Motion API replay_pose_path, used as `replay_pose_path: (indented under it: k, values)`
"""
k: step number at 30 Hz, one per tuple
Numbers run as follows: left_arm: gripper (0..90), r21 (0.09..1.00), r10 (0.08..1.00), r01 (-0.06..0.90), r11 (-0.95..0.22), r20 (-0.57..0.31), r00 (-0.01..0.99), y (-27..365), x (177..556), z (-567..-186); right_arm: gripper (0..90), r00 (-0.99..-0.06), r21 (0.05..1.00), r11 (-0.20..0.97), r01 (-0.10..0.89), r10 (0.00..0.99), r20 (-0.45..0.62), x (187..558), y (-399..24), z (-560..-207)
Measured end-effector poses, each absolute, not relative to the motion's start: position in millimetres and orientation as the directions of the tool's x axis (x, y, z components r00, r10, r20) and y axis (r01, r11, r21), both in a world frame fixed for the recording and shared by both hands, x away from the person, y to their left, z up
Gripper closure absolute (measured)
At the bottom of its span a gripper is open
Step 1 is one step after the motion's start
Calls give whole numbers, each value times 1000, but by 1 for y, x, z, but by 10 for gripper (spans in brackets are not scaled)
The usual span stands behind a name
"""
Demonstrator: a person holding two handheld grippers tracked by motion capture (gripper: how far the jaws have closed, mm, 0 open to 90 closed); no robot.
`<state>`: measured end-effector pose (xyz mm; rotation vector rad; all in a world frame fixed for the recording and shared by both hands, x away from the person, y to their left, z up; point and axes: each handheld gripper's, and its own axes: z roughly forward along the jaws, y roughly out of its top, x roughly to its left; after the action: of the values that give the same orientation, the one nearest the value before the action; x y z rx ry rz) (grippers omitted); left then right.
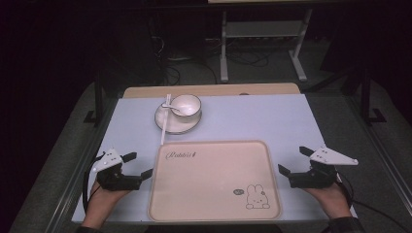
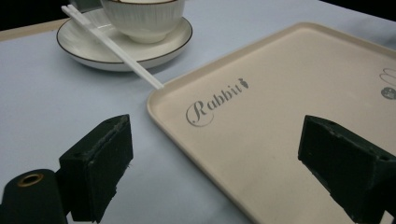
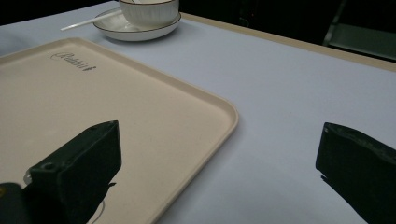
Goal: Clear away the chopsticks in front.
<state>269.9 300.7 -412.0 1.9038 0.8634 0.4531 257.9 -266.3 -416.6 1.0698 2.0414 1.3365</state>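
A beige tray with a rabbit drawing and the word "Rabbit" lies empty at the table's front middle. Behind it a white bowl with a spoon stands on a white saucer, and white chopsticks lean across the saucer's left side. My left gripper rests open at the tray's left edge, its jaws wide with the tray corner between them. My right gripper stands open at the tray's right edge, one jaw over the tray and one over bare table.
The pale blue table top has a wooden strip along its far edge. Behind the table a dark floor holds a white metal stand and cables. A person's hands hold both grippers at the near edge.
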Motion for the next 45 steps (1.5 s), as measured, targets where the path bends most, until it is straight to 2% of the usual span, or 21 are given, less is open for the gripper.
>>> replay_pose_path:
  k: [6, 23, 45]
  values:
    - [98, 876, 729, 394, -279, -74, 681, 295, 286, -404, 0, -580, 911, 214, 352, 814, 33, 260, -269, -417]
    - [99, 851, 735, 413, -323, -49, 676, 287, 324, -392, 0, -579, 913, 218, 343, 815, 23, 262, -267, -415]
    - [100, 765, 741, 481, -428, -8, 672, 266, 409, -375, 0, -582, 914, 217, 343, 813, 25, 263, -268, -415]
